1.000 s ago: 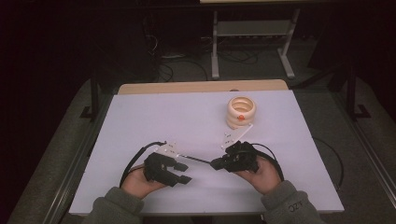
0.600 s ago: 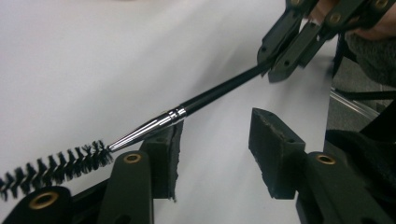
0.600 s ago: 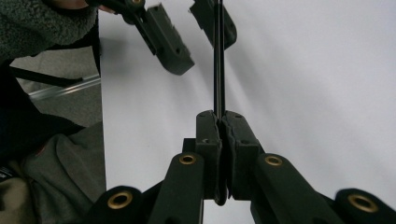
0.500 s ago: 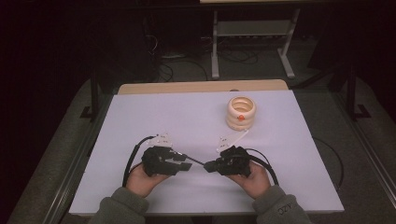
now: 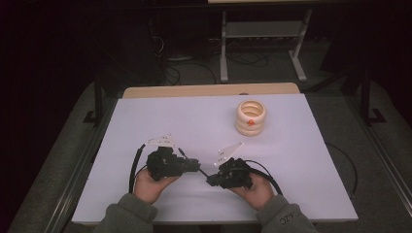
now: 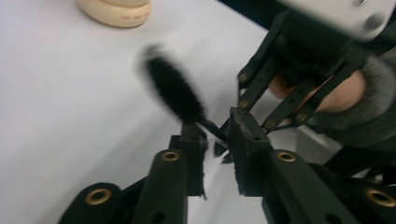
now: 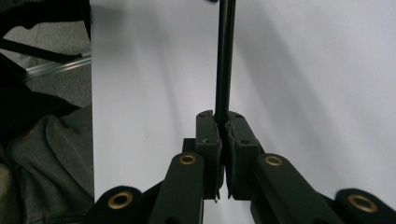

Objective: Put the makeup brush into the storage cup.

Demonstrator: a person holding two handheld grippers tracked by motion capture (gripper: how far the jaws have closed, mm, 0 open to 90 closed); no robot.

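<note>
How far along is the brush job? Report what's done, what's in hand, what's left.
Done: the right gripper is clamped on the brush's thin black stem. In hand: the left gripper has just been closing around that stem near the bristles, but a gap shows, so it has no grip yet. Left: probably finishing that grip. The cream ribbed holder stands apart, untouched.

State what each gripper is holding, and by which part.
Right gripper clamps the brush's thin black stem. Left gripper has just been closing near its bristles.
</note>
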